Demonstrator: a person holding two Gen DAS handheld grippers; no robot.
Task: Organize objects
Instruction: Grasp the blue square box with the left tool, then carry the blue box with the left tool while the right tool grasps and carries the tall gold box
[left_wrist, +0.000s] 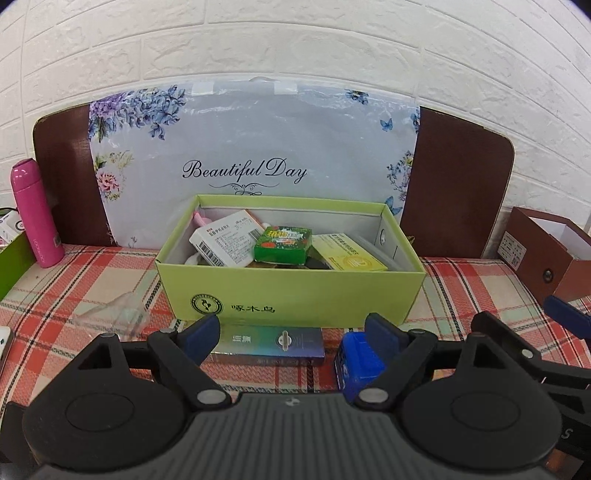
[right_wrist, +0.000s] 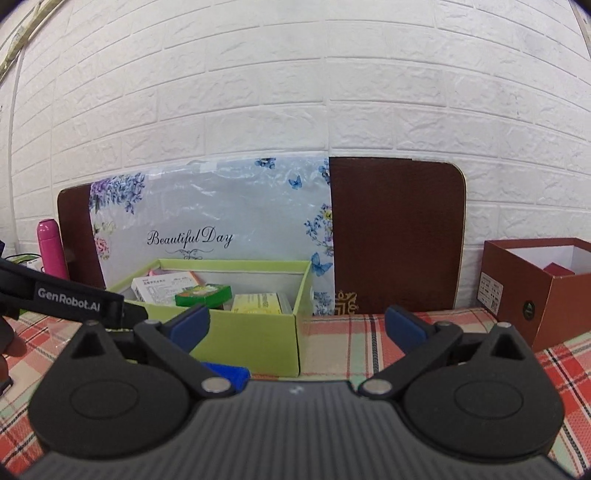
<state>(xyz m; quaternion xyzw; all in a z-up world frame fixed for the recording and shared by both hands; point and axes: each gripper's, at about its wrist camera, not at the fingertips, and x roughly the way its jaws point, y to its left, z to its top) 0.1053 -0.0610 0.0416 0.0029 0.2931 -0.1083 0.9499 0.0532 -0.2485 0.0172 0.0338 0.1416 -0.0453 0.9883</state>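
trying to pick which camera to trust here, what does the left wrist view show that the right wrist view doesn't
Only the left wrist view shows the dark teal flat rectangular box lying in front of the light green cardboard box, and the clear crumpled plastic wrapper. Only the right wrist view shows the dark red item inside the brown cardboard box. Both show the green box, the small blue plastic box, the pink bottle, and open tongs on the left and right.

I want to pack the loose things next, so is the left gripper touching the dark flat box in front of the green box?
Cannot tell. In the left wrist view the open left gripper frames the dark flat box, but its left finger overlaps the box's end, hiding any gap.
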